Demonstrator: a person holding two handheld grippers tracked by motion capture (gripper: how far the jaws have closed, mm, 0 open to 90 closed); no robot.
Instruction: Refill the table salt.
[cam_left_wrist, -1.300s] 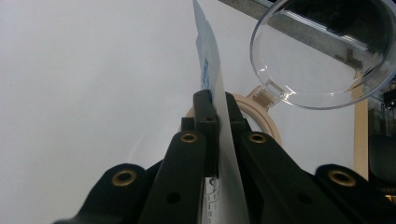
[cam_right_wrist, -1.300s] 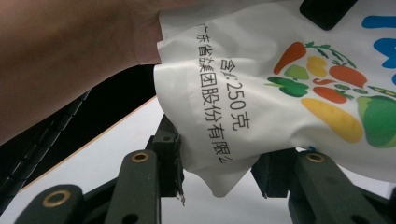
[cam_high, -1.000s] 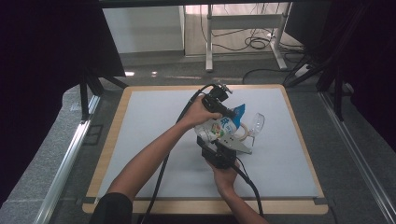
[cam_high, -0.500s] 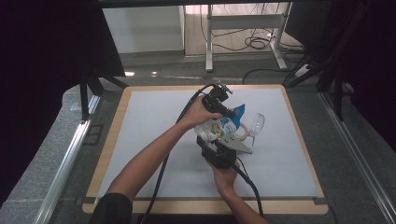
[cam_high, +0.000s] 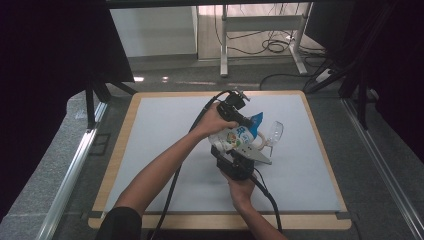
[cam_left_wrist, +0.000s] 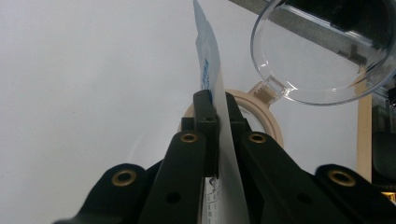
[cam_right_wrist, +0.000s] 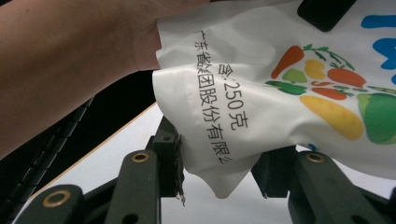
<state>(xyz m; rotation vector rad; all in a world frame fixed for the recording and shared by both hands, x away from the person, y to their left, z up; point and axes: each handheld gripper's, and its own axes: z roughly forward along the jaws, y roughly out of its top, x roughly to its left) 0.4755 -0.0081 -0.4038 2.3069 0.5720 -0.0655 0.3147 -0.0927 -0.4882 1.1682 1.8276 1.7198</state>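
Left tool (cam_left_wrist: 215, 100) clenched on top edge of white pouch (cam_high: 235, 136), held above counter (cam_high: 150, 130) centre; right tool (cam_right_wrist: 217, 149) grips its bottom corner. Clear glass (cam_high: 274, 133) just beside.

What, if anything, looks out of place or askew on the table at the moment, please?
The clear stemmed glass lies tipped on its side on the white mat instead of standing, right beside the printed pouch held between the left gripper and the right gripper. The pouch's bottom corner is crumpled. No spill shows.
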